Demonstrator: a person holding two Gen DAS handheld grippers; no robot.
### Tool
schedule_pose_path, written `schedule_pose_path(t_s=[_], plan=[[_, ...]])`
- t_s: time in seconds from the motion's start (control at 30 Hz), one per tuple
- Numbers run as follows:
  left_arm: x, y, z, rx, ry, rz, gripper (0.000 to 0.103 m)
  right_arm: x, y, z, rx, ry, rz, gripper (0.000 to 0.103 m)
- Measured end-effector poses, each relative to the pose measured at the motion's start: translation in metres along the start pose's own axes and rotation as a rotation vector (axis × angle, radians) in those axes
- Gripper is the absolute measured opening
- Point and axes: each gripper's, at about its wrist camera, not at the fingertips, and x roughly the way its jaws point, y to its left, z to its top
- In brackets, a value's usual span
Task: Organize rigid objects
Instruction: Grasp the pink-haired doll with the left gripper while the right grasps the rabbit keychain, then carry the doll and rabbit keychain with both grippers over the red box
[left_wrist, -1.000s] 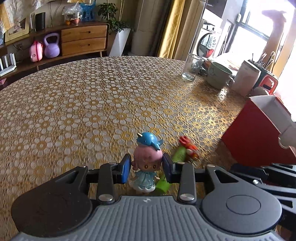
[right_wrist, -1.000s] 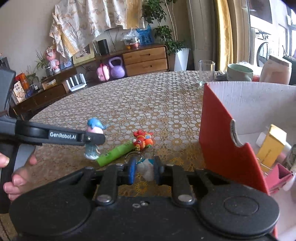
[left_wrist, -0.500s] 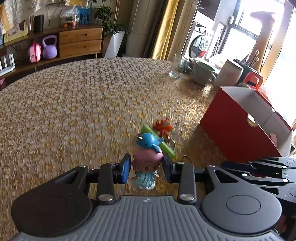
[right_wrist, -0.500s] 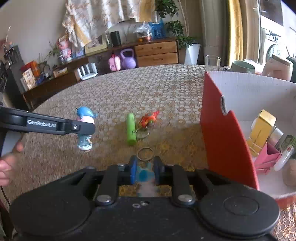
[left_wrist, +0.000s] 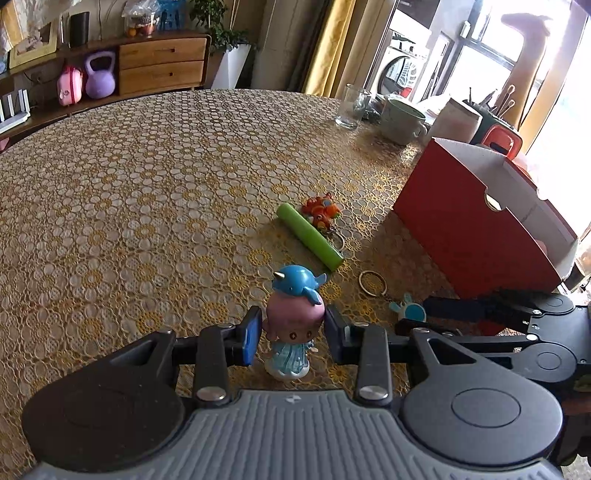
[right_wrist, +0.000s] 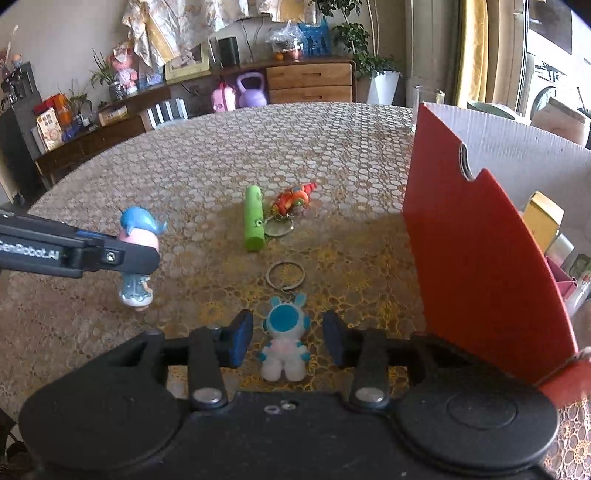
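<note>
Left wrist view shows the left gripper (left_wrist: 293, 339) pinching the pink head of a small doll (left_wrist: 295, 325) with a blue whale hat, its pads pressed on both sides and the doll upright, apparently lifted just clear of the patterned table (left_wrist: 147, 184); right wrist view shows the right gripper (right_wrist: 288, 338) with its jaws having just been opening, now spread with a gap on either side of a white-and-blue bunny keychain (right_wrist: 284, 345) that lies flat on the cloth between them, its metal ring (right_wrist: 285, 274) stretched out ahead; a green tube (right_wrist: 254, 218) and an orange toy (right_wrist: 293, 199) lie together further on, and the red box (right_wrist: 480, 258) stands just to the right, already holding several items; the bunny seems to have been let go short of the box, so one risk is that it stays on the table and must be picked up again; if the right gripper closes low on the flat keychain, its pads may scrape the lace cloth and drag it, shifting the other toys; the doll is held only by its rounded head, so it could pivot or slip out on the way to the box; the two grippers are close together, and a hurried swing of the left toward the box could knock the right one or the box wall.
</note>
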Motion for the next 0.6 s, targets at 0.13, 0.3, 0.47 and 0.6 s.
schedule_pose_path(t_s=[0.13,0.3,0.47,0.6], plan=[[0.001,-0.004,-0.001,-0.001,0.008,-0.005,0.035,-0.001,0.002,-0.005,-0.013,-0.003,-0.014,0.033],[0.000,-0.009,-0.003,0.000,0.015,-0.004,0.035,-0.005,0.002,-0.005,-0.003,-0.009,-0.014,0.027],[-0.004,-0.016,-0.004,0.007,0.015,-0.003,0.035,-0.021,0.001,0.002,0.013,-0.015,-0.009,0.027],[-0.012,-0.022,-0.002,-0.003,0.012,-0.012,0.035,-0.041,-0.001,0.011,0.028,-0.027,0.003,0.027]])
